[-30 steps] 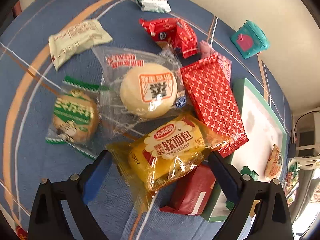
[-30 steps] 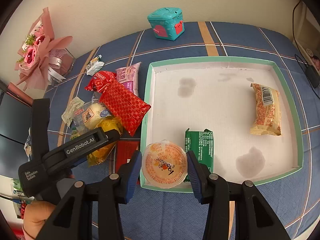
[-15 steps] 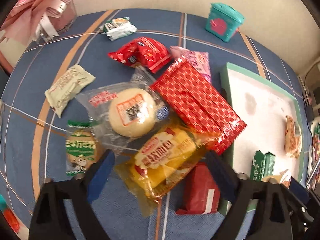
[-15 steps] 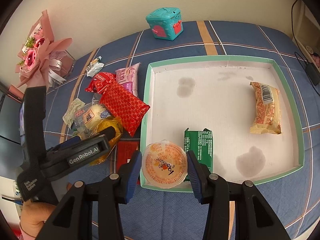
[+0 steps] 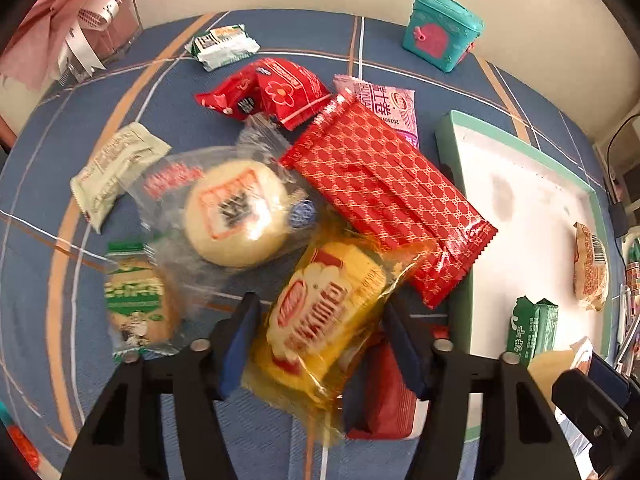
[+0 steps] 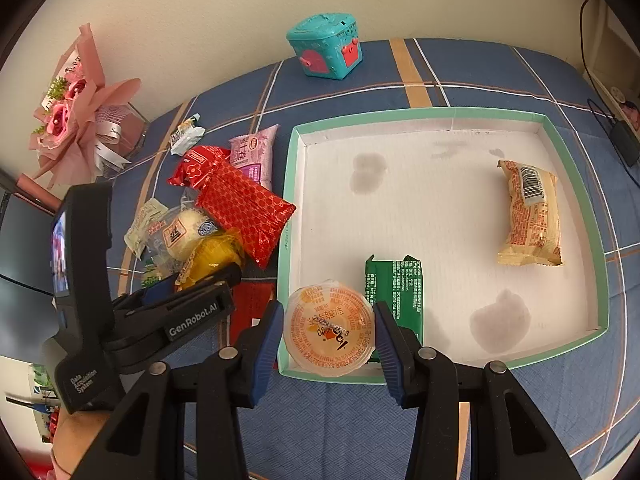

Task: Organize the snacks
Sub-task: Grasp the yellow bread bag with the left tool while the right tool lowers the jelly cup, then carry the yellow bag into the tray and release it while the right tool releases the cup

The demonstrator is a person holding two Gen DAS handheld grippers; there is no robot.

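Note:
A yellow bread packet (image 5: 324,320) lies on the blue checked cloth between the blue pads of my left gripper (image 5: 322,340). Its jaws are closing and both pads touch the wrapper. Over the near left corner of the green-rimmed white tray (image 6: 290,200), my right gripper (image 6: 328,332) is shut on an orange jelly cup (image 6: 330,324). A green packet (image 6: 394,288) and a beige packet (image 6: 530,216) lie inside the tray. The left gripper's black body (image 6: 180,316) shows in the right wrist view, left of the tray.
Left of the tray is a heap: a red patterned packet (image 5: 388,208), a round bun (image 5: 236,212), a green-label cake (image 5: 136,300), a red packet (image 5: 272,92), a pink one (image 5: 388,104), a dark red box (image 5: 384,400). A teal toy box (image 5: 440,32) and a bouquet (image 6: 76,120) stand at the back.
My left gripper's jaws have come in from wide apart to the sides of the yellow bread packet, and its view has rolled and shifted. The right gripper with the jelly cup has kept still.

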